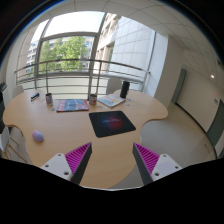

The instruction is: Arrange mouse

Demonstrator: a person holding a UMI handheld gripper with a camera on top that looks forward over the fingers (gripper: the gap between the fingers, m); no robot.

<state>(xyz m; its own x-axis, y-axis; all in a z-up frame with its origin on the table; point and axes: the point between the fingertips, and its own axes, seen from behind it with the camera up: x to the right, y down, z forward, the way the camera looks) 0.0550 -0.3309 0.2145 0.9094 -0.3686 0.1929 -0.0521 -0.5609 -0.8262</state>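
Note:
A black mouse pad (111,123) with a pink glow pattern lies on the round wooden table (70,135), just ahead of my fingers. A small pale purple mouse (38,135) sits on the table to the left of the pad, beyond my left finger. My gripper (112,160) is open and empty, held above the table's near edge, with its magenta pads (78,158) wide apart.
At the far side of the table lie a colourful book (71,105), a white notebook (111,101), a dark cup (93,99), a small bottle (48,99) and a dark upright object (124,89). Windows and a railing stand behind. Open floor lies to the right.

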